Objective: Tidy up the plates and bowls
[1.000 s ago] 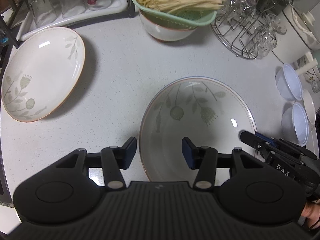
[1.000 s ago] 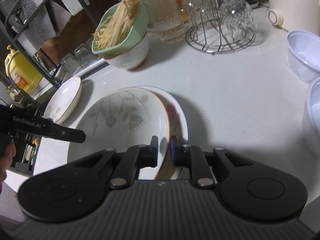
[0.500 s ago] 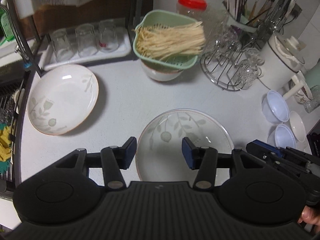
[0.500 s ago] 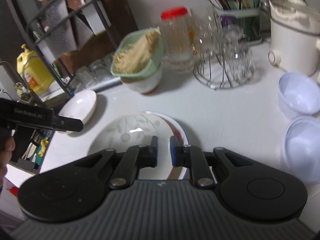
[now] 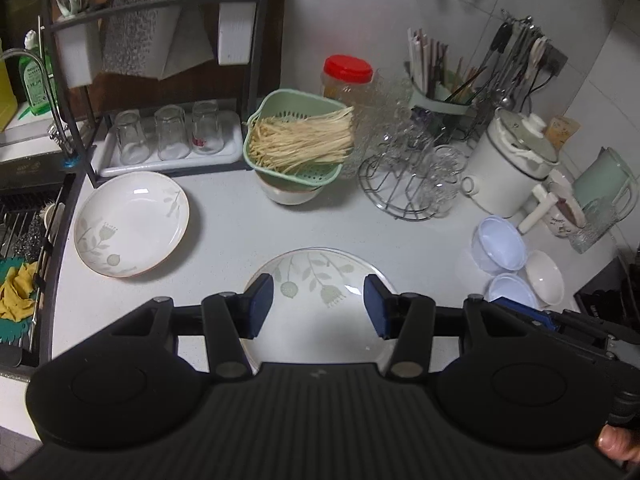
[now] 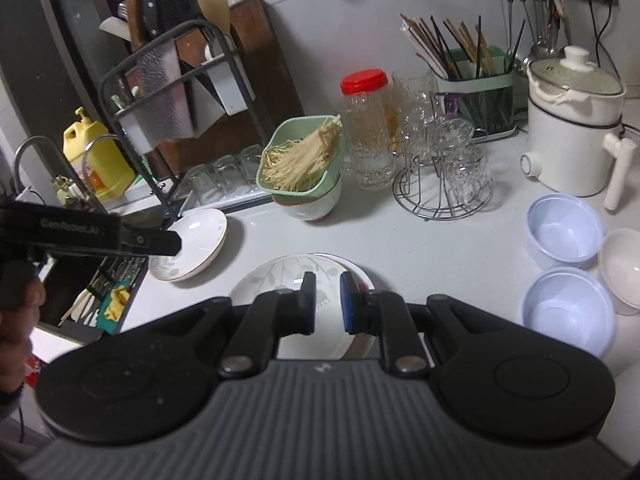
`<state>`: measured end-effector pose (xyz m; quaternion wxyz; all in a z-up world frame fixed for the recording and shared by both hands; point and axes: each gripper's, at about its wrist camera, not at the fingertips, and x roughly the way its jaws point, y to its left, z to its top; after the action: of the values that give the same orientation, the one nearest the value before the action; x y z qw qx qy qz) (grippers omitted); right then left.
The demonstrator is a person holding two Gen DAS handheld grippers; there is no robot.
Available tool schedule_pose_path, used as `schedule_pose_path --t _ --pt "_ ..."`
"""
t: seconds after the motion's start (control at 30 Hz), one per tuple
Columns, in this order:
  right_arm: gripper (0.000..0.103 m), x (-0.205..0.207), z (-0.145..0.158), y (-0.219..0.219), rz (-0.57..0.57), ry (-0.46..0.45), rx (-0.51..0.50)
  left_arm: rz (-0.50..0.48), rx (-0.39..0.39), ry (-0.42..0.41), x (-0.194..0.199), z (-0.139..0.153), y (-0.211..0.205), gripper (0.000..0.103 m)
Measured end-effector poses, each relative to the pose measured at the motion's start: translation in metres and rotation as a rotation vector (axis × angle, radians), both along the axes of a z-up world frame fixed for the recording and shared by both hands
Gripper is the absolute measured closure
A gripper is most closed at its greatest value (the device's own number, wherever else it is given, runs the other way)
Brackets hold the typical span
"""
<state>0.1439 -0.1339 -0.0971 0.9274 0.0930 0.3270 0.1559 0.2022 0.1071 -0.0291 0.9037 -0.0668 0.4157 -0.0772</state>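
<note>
The left gripper [image 5: 319, 306] hung with its jaws wide and empty above the near plate [image 5: 316, 280], which lay flat on the counter [image 5: 232, 236] directly under and ahead of its fingers. The right gripper [image 6: 327, 304] stood over the same plate's right rim [image 6: 362, 280] with a narrow gap between its jaws and nothing seen in it. Farther off to the left, well apart, lay the second plate [image 5: 132, 224] near the sink edge; the left gripper was the nearer to it. To the right sat three small bowls [image 6: 564, 232], nearer the right gripper. A plate is round, so no axis mattered; judging by layout, the next reach would run leftward
</note>
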Motion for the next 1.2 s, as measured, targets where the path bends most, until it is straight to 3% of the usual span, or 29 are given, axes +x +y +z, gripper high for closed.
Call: schedule_pose_path --t 0.2,0.53,0.87,1.2 --pt "0.087 -0.025 0.014 -0.003 0.069 -0.04 -0.04 0.049 0.013 -0.037 -0.048 0.017 -0.007 0.048" --pt "0.087 -0.052 0.016 0.009 0.163 -0.091 -0.068 0.159 -0.001 -0.014 -0.098 0.005 0.002 0.048" --pt "0.087 -0.071 0.021 0.004 0.213 -0.143 -0.143 0.229 0.015 -0.032 -0.118 0.003 -0.009 0.047" --pt "0.087 -0.08 0.017 -0.016 0.236 -0.145 -0.101 0.307 0.012 -0.006 -0.137 -0.011 -0.014 0.047"
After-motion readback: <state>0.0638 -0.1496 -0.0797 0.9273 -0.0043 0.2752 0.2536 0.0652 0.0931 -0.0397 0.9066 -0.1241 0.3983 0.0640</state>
